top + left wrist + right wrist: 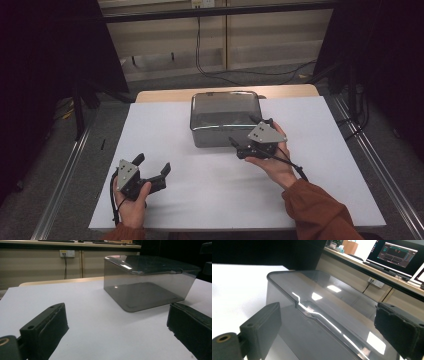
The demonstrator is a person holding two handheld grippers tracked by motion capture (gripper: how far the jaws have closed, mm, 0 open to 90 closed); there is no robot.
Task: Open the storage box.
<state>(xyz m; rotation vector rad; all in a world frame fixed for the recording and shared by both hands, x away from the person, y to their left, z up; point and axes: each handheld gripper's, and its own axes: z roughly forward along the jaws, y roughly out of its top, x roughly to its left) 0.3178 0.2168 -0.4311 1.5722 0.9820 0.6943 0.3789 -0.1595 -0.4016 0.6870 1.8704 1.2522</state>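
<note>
- Your white tabletop (320, 165) carries one thing: a smoky, see-through lidded box (224, 117), sitting toward the far edge at the middle.
- Your right claw (250, 132) is up against the box's near right corner, jaws spread wide. In the right gripper view, the box's lid (317, 297) lies between them, but neither jaw touches it.
- Your left claw (152, 167) sits low over the near left of the tabletop, well apart from the box, jaws wide apart with nothing between them.
</note>
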